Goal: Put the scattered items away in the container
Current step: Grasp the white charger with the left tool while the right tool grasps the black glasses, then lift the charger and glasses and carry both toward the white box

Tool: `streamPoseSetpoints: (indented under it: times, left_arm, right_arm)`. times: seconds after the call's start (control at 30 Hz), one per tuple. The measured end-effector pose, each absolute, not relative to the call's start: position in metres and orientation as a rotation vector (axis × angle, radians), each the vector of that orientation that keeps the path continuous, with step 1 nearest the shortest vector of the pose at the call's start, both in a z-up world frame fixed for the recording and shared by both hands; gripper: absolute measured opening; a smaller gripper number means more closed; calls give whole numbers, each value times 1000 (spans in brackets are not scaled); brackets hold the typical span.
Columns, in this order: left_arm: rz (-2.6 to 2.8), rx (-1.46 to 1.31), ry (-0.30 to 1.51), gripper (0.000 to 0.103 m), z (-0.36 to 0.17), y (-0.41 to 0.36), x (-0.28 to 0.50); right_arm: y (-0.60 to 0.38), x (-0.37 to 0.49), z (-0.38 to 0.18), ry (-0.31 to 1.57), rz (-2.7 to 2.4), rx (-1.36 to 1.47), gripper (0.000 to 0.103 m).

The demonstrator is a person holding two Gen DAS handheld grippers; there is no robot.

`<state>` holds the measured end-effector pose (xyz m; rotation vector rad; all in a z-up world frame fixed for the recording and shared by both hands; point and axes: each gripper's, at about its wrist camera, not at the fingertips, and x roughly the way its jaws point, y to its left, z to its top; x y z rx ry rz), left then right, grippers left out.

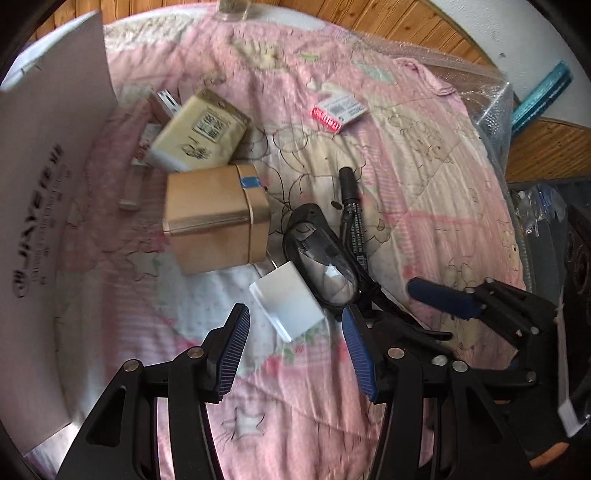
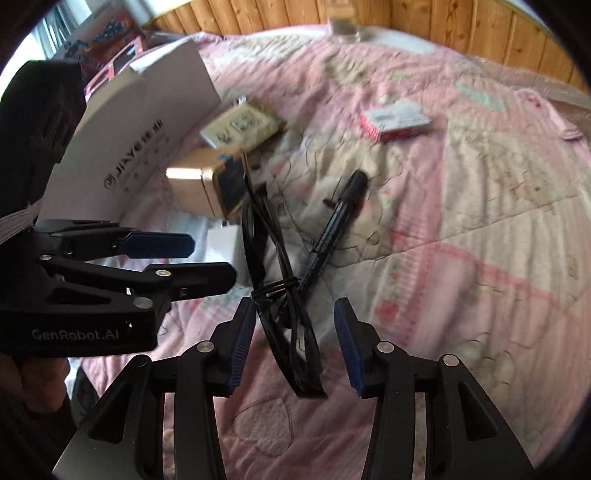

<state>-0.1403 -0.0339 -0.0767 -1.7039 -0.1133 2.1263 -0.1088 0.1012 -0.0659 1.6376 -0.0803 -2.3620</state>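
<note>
A white cardboard container (image 1: 44,184) (image 2: 147,147) stands open at the left on the pink quilt. Scattered beside it are a tissue pack (image 1: 201,129) (image 2: 240,125), a brown box (image 1: 216,218) (image 2: 207,184), a small white box (image 1: 286,299) (image 2: 221,243), black glasses (image 1: 321,258) (image 2: 291,332), a black marker (image 1: 352,214) (image 2: 332,229) and a red-and-white pack (image 1: 340,109) (image 2: 397,122). My left gripper (image 1: 295,350) (image 2: 207,258) is open just short of the small white box. My right gripper (image 2: 295,349) (image 1: 428,314) is open with the glasses lying between its fingers, held by neither.
The quilt (image 1: 406,166) covers a bed against a wood-panelled wall (image 2: 443,22). Bubble wrap (image 1: 480,92) and a teal object (image 1: 543,92) lie at the bed's far right edge. A clear glass (image 1: 232,9) stands at the far side. A hand (image 2: 22,369) holds the left gripper.
</note>
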Motion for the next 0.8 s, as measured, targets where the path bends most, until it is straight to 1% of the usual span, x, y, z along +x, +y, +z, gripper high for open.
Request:
streamPoseSetpoints:
  times: [0.03, 0.1, 0.17, 0.23, 0.37, 0.43, 0.47, 0.5, 0.53, 0.6, 0.63, 0.8]
  left_arm:
    - [2126, -1710, -103, 54, -81, -33, -142]
    - [2152, -1720, -80, 55, -88, -35, -143]
    - [2205, -1693, -74, 53, -87, -43, -142]
    - [2253, -1685, -41, 53, -86, -52, -141]
    - [2235, -1662, -76, 53, -86, -58, -141]
    - [2243, -1630, -34, 54, -87, -52, -142]
    - [2252, -1609, 11, 54, -87, -48, -141]
    - [2261, -1586, 61, 47, -86, -45, -140]
    - [2272, -1564, 118, 33, -86, -42, -137]
    - [2278, -1533, 199, 32, -85, -41, -132]
    - [2276, -1528, 210, 32, -84, -43, -131]
    - [2266, -1535, 178, 32, -78, -51, -127]
  right_arm:
    - [106, -111, -73, -150, -2334, 1681, 39]
    - [118, -109, -78, -330, -2282, 1713, 37]
    - [129, -102, -81, -485, -2241, 1734, 37]
    - [134, -96, -84, -577, -2208, 1738, 37]
    - [123, -100, -80, -487, -2246, 1718, 39]
    - [113, -106, -80, -420, -2265, 1704, 38]
    - [110, -108, -81, -411, -2260, 1705, 35]
    - [109, -109, -83, -418, -2253, 1708, 32]
    - [108, -108, -85, -429, -2252, 1707, 32]
    - [111, -104, -86, -469, -2241, 1705, 32]
    - [114, -102, -86, -503, -2233, 1705, 31]
    - [123, -90, -83, -621, -2224, 1691, 30]
